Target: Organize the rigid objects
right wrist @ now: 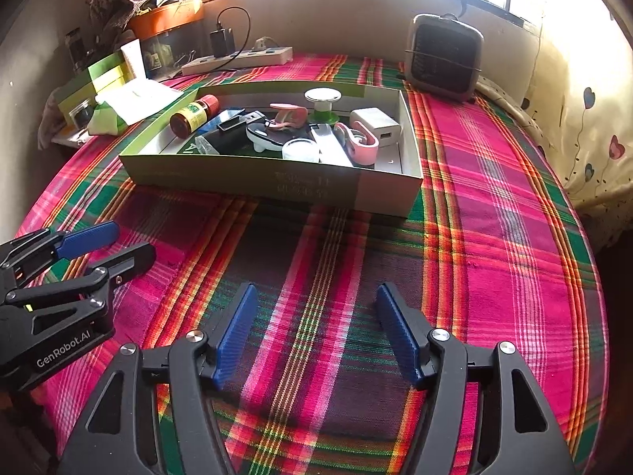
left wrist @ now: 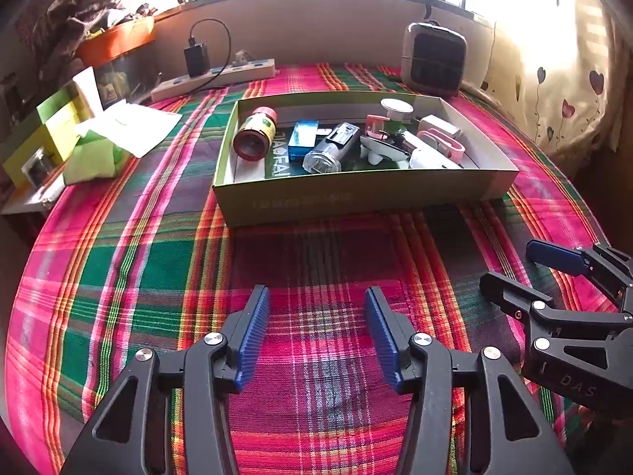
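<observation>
The left gripper [left wrist: 316, 332] and the right gripper [right wrist: 316, 328] both hover over bare plaid cloth [left wrist: 158, 277] at the near edge of the bed, jaws apart and holding nothing. No loose object shows on the cloth; every rigid item lies in the cardboard box [left wrist: 356, 194] at the middle of the bed.

Procedure (judged from the present layout): approach the box from above, clear of its near wall, and select an item with free sides. The brown bottle [left wrist: 255, 132] lies on its side at the left end of the box, with room around it, so it suits the left gripper. The white charger block [right wrist: 374, 122] at the right end suits the right gripper.

Obstructions: the items at the centre (the clear jar [left wrist: 328, 154], the blue box [left wrist: 302, 138], the pink clip [right wrist: 360, 142]) overlap. Behind the box stand a small heater [left wrist: 433, 57] and a power strip [left wrist: 213, 77].
</observation>
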### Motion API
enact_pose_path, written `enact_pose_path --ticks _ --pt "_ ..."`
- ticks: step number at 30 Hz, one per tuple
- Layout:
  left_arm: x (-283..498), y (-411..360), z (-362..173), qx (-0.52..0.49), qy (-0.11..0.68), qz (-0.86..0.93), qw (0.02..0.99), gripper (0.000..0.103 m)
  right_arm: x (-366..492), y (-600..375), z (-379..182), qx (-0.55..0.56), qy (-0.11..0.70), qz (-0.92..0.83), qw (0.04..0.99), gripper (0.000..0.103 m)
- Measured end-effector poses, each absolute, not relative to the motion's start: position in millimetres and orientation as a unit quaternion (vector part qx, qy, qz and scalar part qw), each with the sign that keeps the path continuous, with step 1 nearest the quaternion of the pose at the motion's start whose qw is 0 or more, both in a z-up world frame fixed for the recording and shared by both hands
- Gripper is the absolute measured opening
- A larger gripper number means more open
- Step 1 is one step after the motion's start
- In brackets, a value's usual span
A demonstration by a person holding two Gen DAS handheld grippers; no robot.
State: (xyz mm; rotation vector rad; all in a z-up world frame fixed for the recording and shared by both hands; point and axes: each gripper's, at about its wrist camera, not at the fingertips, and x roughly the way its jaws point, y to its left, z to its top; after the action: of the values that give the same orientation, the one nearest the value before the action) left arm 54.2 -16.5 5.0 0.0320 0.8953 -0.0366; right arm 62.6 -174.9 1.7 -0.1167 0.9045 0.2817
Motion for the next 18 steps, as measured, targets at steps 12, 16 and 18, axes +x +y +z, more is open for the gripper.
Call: enact_pose_path --ticks 12,16,18 --pt "54.5 -17.4 5.0 0.017 0.433 -0.017 0.901 0.051 62.5 -173.2 1.4 -0.058 0.435 0.135 0.888 0.065" --pt "54.6 -17.6 5.0 0.017 0.433 -0.017 0.901 0.051 62.4 -173.3 1.4 -0.058 0.435 0.135 0.888 0.065" --pt "54.6 -17.4 5.2 0.017 0.433 -0.017 0.901 0.051 62.4 -173.3 1.5 -0.058 0.435 0.135 0.888 0.066"
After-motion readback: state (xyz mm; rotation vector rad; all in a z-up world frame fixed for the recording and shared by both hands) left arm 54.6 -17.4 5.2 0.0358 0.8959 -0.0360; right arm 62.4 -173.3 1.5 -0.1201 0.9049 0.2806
